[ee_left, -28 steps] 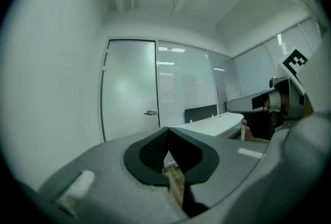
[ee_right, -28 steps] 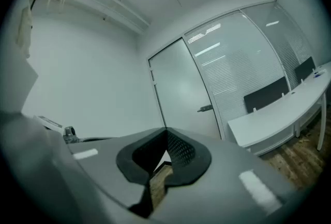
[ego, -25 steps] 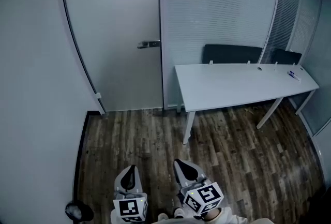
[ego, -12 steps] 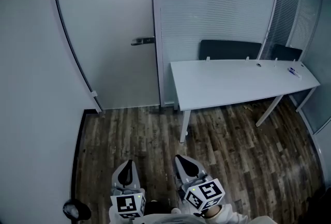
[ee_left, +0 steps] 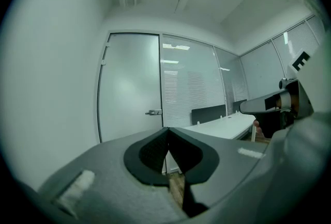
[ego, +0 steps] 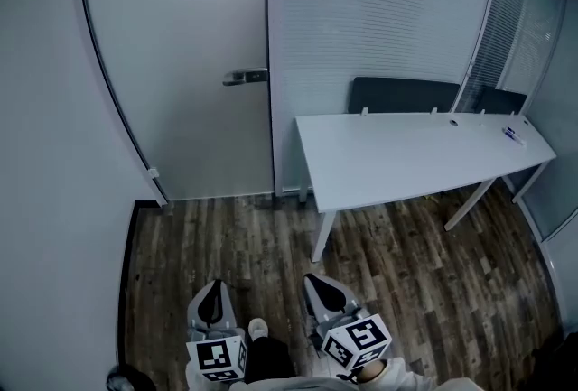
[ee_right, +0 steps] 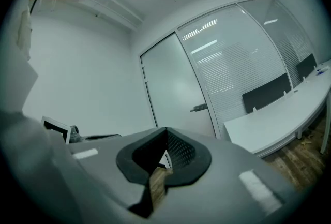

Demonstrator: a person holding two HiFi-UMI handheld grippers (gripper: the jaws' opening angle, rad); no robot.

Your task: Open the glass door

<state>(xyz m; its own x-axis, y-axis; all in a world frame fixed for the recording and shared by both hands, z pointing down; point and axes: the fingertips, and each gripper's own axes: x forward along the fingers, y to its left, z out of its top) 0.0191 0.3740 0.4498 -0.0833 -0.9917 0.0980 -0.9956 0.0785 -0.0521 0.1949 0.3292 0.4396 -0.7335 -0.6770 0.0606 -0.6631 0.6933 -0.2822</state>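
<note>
As the person stepped in (shoe (ego: 257, 326) now showing between the tools), the glass door (ego: 181, 64) and its handle (ego: 246, 77) sat nearer but still well apart from both. Left gripper (ego: 215, 290) and right gripper (ego: 321, 283) were pressed together, empty. Door stayed closed; approach only.

Right gripper (ee_right: 166, 135), jaws closed tip to tip w/ nothing between them, faces the frosted glass door (ee_right: 173, 86) on the far wall. Door sits flush in its frame, lever handle (ee_right: 198, 108) at its right edge. Right of door: glass partition (ee_right: 238, 57) w/ blinds, white table (ee_right: 279, 122) in front, dark chair backs (ee_right: 266, 92) between table & partition. Wood floor (ee_right: 305, 158) at near right.
</note>
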